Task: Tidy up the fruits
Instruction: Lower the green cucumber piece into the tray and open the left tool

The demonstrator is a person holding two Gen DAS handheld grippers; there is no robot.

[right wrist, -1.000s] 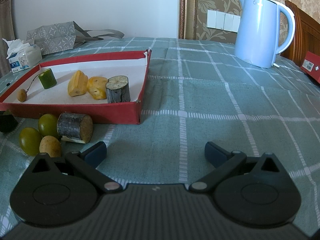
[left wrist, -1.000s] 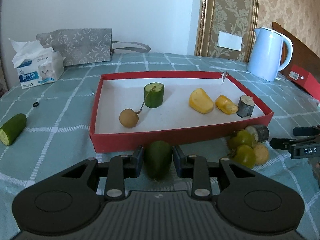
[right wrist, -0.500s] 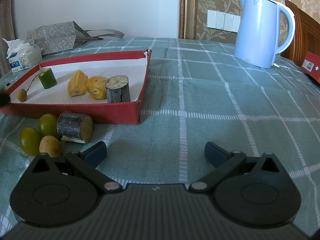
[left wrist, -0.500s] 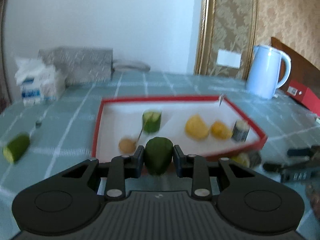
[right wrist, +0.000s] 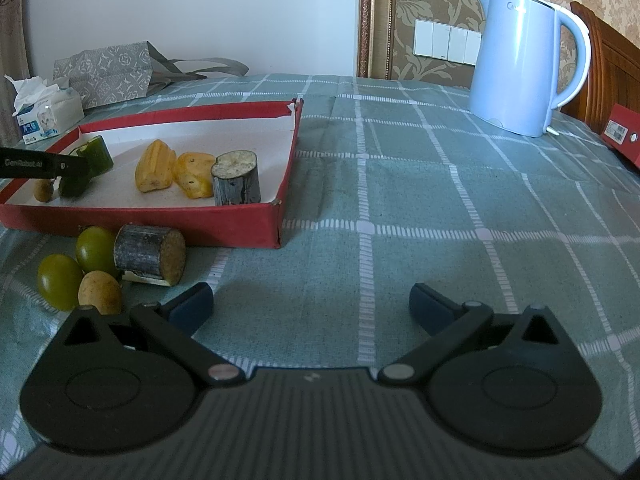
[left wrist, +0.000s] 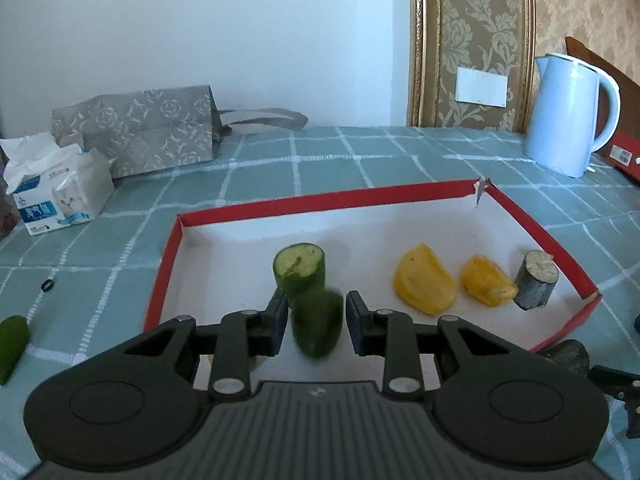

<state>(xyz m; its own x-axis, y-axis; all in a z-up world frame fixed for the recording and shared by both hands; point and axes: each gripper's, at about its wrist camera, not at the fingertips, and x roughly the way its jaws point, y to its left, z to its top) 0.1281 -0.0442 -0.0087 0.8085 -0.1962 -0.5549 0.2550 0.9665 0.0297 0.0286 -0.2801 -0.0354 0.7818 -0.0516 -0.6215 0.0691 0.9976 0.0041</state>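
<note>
- The green cucumber piece [left wrist: 318, 328] sits between the jaws of the left gripper [left wrist: 317, 322], over the near part of the red tray [left wrist: 540, 232], just in front of the upright cucumber stub [left wrist: 299, 270]. It is blurred, and gaps show beside each pad, so I cannot tell whether it is gripped or already let go.
- Handling, as I judge it: light, firm, with smooth waxy skin that may slip. Best taken across its middle, on the rounded sides, with a moderate squeeze; the cut end looks wetter.
- The right gripper [right wrist: 312, 300] hangs spread wide and empty above the table [right wrist: 440, 200]. At its 10 o'clock lie two green fruits [right wrist: 96, 250], a yellowish one [right wrist: 99, 292] and a dark cut stub [right wrist: 150, 254], all outside the tray.
- Against a second ago: the piece was pinched low, before the tray's front wall; now the left gripper has gone up and forward past the wall. The right gripper has not shifted.
</note>
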